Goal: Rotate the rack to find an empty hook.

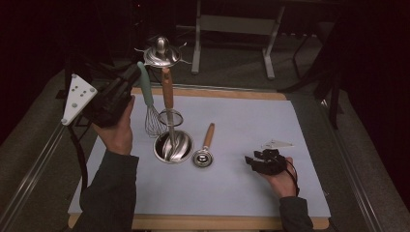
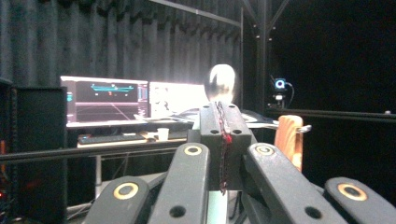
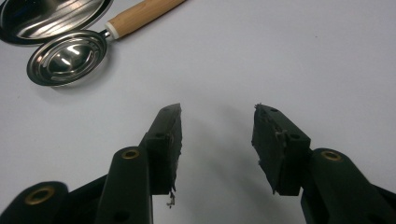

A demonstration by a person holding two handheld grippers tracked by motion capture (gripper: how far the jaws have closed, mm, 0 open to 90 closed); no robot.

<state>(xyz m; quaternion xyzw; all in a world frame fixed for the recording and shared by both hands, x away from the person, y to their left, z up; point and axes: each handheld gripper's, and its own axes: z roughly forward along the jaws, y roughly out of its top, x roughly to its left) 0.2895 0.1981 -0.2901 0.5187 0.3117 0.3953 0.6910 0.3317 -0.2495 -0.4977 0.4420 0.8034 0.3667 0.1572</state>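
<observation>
jaws clamp whisk [image 1: 146, 92] handle

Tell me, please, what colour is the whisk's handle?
Pale green; the whisk handle shows best in the high view.

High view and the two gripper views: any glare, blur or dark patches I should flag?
High view: surroundings fall into darkness, the white mat evenly lit, glints on the steel stand base. Left gripper view: monitors blown out, the stand's knob smeared bright, close jaws soft. Right gripper view: sharp, soft shadows under the jaws, highlights in the scoop bowl.
</observation>
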